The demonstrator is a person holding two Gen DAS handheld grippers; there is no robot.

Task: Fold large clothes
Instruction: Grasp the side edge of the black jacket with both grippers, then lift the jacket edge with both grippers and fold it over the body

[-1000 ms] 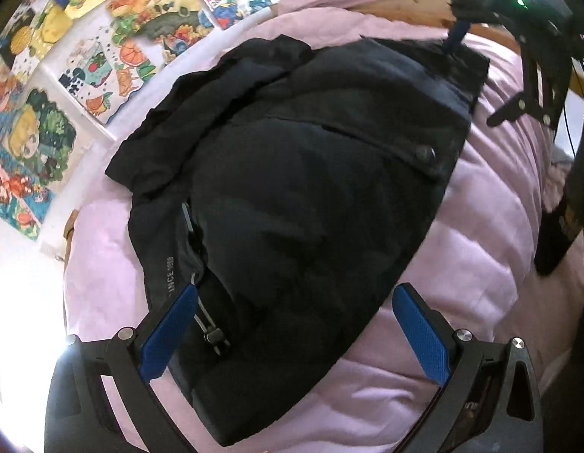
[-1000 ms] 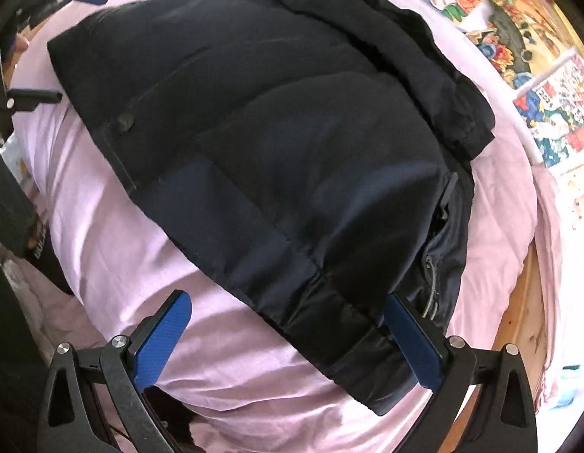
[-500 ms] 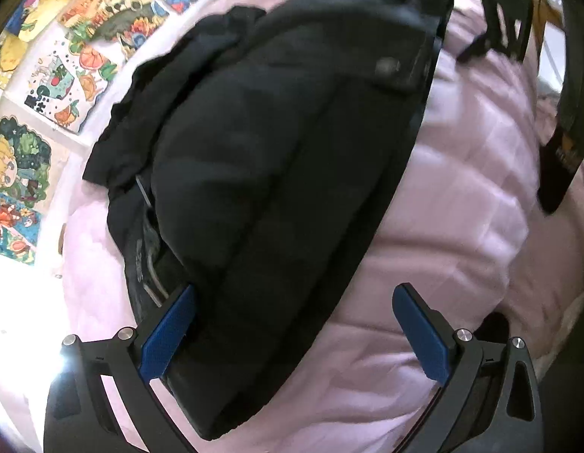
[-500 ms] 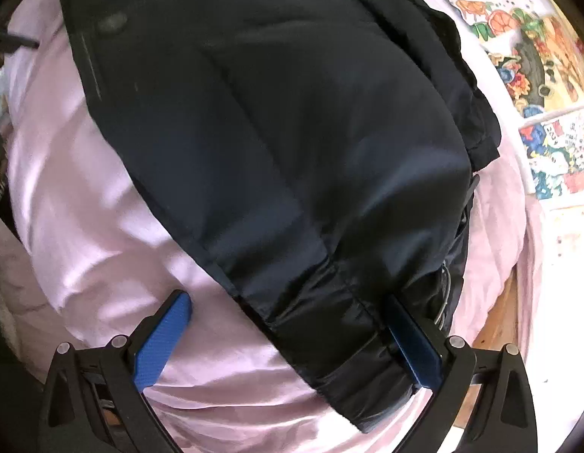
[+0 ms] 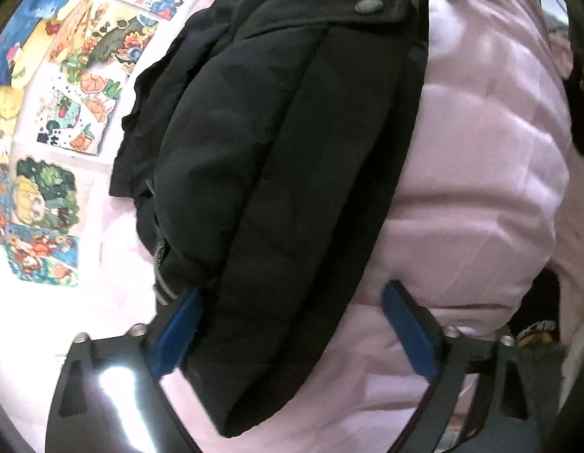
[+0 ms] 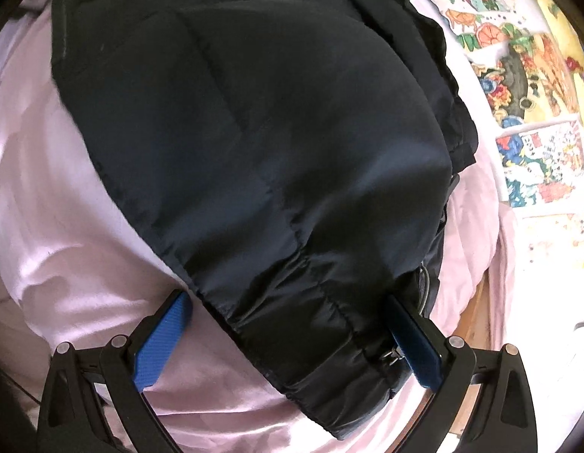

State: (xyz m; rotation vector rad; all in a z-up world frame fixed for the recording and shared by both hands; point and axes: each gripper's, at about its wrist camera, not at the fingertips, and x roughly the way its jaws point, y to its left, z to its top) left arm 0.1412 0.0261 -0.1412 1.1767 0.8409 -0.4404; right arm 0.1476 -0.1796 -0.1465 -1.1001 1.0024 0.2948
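Left gripper (image 5: pixel 292 334): black angular frame with cut-out slots either side, two blue textured pads (image 5: pixel 407 334) set on the inner faces of the fingers, silver round screw heads on the frame just behind each pad. Right gripper (image 6: pixel 292 339): same build, black slotted frame, blue ribbed pads (image 6: pixel 159 343), paired silver screws behind each pad

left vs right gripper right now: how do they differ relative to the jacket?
The left gripper straddles the jacket's thick folded edge; its jaws have just been closing. The right gripper straddles the thin gathered hem, with its right pad against the zipper end. The left shows more bare pink quilt between its jaws than the right. Both are open, pointing down at the jacket.
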